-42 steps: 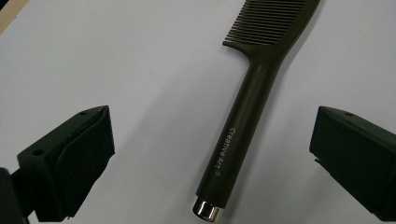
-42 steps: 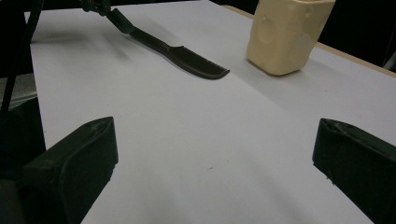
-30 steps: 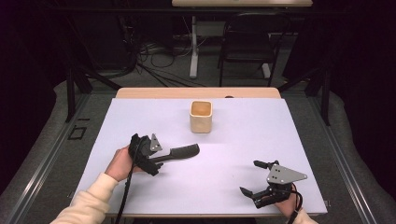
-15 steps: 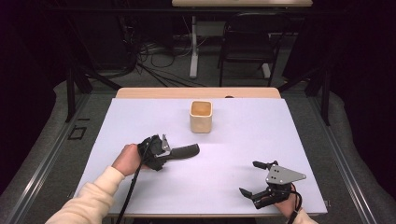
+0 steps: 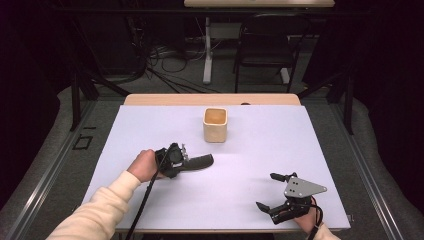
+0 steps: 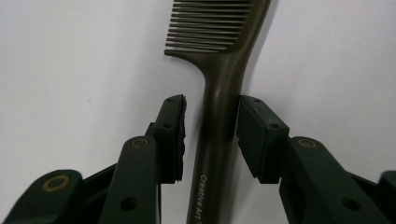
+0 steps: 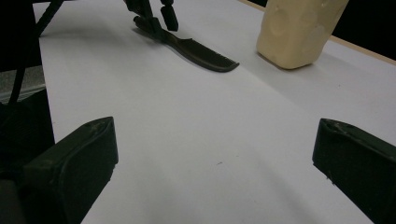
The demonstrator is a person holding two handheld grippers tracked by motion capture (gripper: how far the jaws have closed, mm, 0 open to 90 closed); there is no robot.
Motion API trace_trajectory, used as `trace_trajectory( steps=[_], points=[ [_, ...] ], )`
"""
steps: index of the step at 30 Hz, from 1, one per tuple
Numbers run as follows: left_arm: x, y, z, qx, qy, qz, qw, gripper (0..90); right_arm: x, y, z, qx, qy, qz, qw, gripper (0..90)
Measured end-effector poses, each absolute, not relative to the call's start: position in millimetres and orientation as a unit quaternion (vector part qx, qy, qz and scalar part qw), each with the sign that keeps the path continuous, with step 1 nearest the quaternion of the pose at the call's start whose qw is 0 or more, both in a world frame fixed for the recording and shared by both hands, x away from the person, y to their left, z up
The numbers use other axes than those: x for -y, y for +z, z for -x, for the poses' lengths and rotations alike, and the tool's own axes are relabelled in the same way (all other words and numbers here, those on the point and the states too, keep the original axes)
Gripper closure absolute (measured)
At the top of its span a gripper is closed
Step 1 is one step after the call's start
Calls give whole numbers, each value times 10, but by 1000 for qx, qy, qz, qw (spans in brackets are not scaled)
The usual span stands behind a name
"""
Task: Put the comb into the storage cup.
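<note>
Here, left jaws: just been closing, the dark plastic comb's handle is flanked, one pad touching, a gap seen at the other.
Left gripper: held low over the white table.
Comb: laid flat, teeth pointed away, the cream square cup well beyond.
Right gripper: jaws spread wide, nothing held.

Comb: tooth end cut off by top edge of left gripper view, handle end by bottom edge; handle lettering only partly legible. In high view, handle hidden under left gripper. Cup: top cut off in right gripper view; contents not discernible in high view.
</note>
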State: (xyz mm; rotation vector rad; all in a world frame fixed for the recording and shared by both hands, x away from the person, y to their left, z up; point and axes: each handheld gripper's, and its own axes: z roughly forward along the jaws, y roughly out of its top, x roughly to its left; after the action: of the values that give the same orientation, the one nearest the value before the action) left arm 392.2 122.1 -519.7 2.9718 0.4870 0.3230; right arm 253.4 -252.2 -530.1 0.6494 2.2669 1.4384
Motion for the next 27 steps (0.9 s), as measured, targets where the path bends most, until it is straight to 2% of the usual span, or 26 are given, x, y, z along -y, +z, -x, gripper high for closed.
trace_trajectory(
  steps=[6,16,27],
  points=[
    [-1192,-5204,-3997,-153,72,-984,54,656,2521,-5303,-2535,-806,512,-230,187,0],
    [-1154,-5234,-4033,-135,67,-988,44,713,2521,-5300,-2530,-805,513,-230,188,0],
    [-1199,-5202,-4002,-141,60,-986,59,722,2524,-5303,-2537,-807,510,-231,187,0]
  ],
)
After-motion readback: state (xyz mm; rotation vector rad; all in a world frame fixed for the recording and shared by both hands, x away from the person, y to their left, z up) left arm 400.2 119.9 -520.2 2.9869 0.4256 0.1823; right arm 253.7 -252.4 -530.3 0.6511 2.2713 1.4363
